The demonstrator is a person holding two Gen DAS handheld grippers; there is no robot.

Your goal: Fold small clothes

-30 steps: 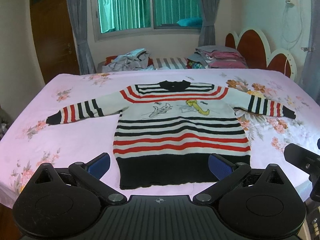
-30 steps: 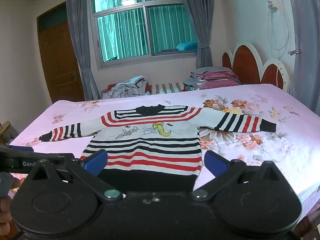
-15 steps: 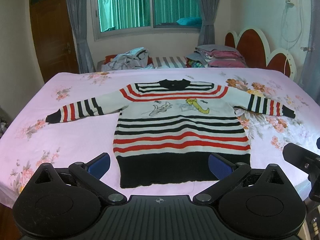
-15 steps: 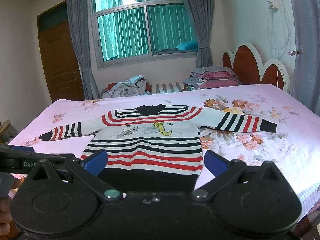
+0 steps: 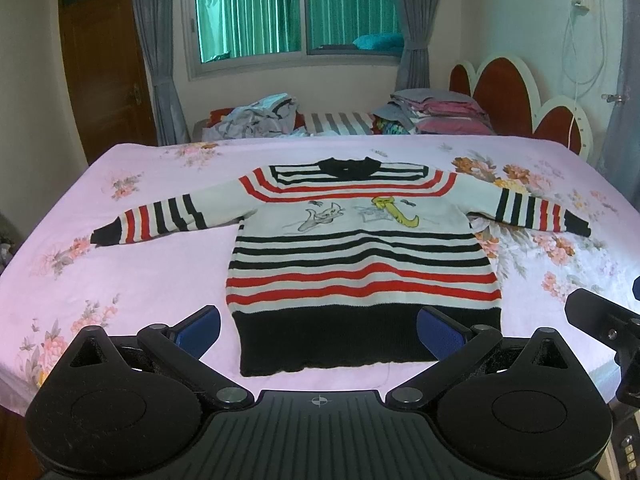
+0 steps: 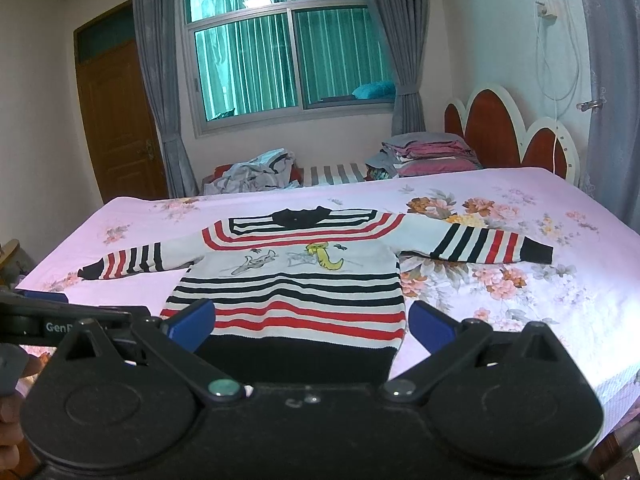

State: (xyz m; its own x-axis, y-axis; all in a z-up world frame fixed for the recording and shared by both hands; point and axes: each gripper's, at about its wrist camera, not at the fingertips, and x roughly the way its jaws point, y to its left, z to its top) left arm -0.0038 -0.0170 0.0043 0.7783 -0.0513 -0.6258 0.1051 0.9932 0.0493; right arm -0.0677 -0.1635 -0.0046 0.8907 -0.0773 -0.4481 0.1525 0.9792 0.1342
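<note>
A small knitted sweater (image 5: 360, 256) (image 6: 296, 292) with black, red and white stripes and a cartoon print lies flat, front up, on the pink floral bed sheet (image 5: 132, 272) (image 6: 520, 300). Both sleeves are spread out sideways and its black hem faces me. My left gripper (image 5: 318, 328) hovers open just short of the hem, nothing between its blue pads. My right gripper (image 6: 310, 322) is open too, above the hem, holding nothing. The right gripper's side shows at the right edge of the left wrist view.
Beyond the bed's far edge lie a heap of loose clothes (image 5: 256, 120) (image 6: 256, 172) and a folded stack (image 5: 436, 112) (image 6: 428, 156) under the window. A red and white headboard (image 5: 520, 96) stands at the right. A wooden door (image 5: 108, 72) is at the left.
Both views have shifted slightly, with the sweater sitting a little lower and nearer in frame. The sweater itself has not moved and both grippers stay open.
</note>
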